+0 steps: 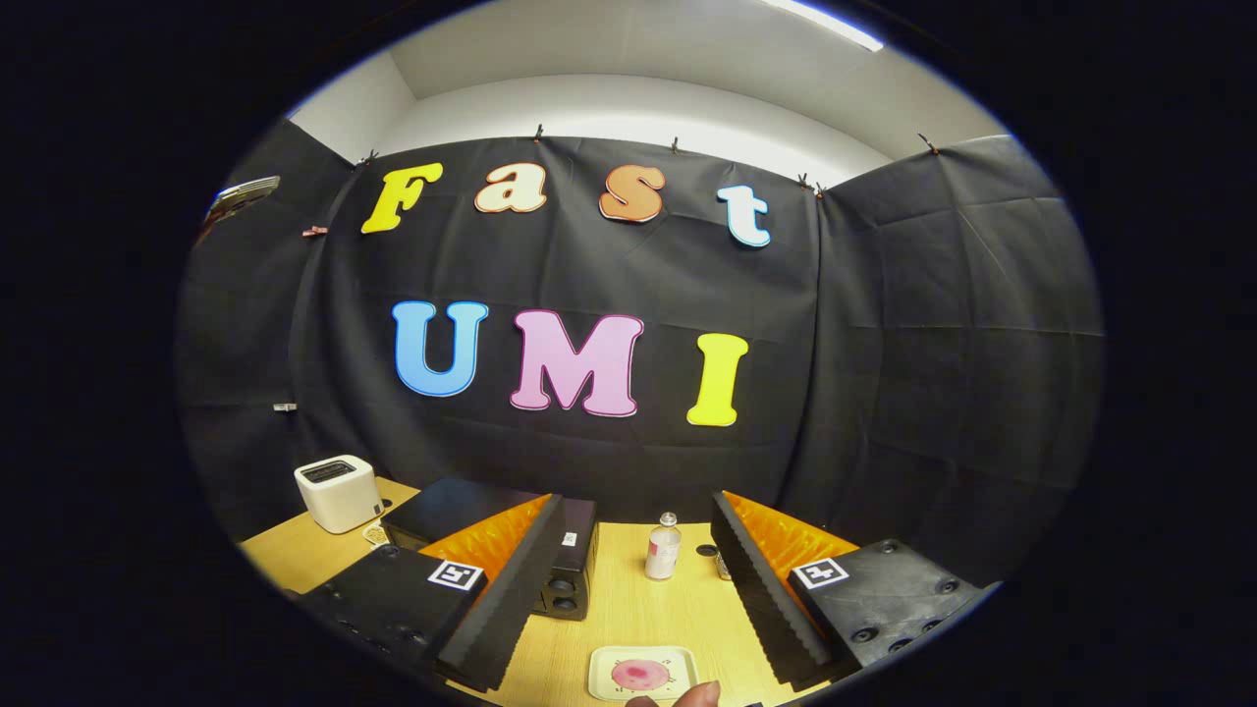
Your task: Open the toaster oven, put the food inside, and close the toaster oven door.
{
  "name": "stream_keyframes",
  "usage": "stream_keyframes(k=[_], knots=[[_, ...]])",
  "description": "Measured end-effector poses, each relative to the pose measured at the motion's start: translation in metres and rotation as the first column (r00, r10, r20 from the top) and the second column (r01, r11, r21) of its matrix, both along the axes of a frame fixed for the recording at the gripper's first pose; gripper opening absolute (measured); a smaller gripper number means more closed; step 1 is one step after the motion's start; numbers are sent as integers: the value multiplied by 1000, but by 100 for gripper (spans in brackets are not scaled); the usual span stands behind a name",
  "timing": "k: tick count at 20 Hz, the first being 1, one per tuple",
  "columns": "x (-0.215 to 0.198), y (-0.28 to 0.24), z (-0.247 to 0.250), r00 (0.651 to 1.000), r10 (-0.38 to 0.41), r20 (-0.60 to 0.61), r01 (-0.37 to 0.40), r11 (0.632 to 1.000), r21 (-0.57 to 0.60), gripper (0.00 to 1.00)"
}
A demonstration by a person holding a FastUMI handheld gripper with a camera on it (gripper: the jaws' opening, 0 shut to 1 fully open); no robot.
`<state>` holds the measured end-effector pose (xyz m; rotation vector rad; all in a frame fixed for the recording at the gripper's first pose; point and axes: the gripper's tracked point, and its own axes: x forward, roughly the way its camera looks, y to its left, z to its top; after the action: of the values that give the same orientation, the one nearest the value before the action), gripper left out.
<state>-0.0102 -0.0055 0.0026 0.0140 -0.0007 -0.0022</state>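
Fingers [628,579] spread wide, nothing between them; gripper held high above the wooden surface [678,614], looking level at the booth wall.

Near: at 6 o'clock, just below the gap between the fingers, a pale square plate [604,666] lies flat on the surface with a pink round piece of food [640,674] on it. A fingertip [699,693] shows at the plate's near edge; whether it touches the plate cannot be told.

Mid: at 12 o'clock between the fingers, beyond the plate, a small clear bottle [663,548] stands upright, well apart from the plate. A small dark spot lies on the surface just beside it toward 1 o'clock, too small to identify.

Far-left: black toaster oven [471,511] at 10 o'clock, partly hidden behind the left finger; its knobs show beside that finger's inner edge. Door state hidden, cannot tell, so judged not yet opened. White pop-up toaster [338,493] further out at 10 o'clock, just beside the oven.

Judgement: task at its start; food still on the plate, oven untouched.

Risks:
- Oven sits off-axis and occluded; the approach to the door handle may misalign, fingers slipping off.
- The swing toward the oven may clip the white toaster.
- Food looks thin and flat; a pinch may press it against the plate or slide the plate.
- Reaching forward may knock the bottle over.
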Motion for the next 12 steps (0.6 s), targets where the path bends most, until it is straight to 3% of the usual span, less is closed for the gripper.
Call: stream_keyframes(k=[12], knots=[[0, 37, -5, 998, 59, -12, -59, 998, 13, 98]])
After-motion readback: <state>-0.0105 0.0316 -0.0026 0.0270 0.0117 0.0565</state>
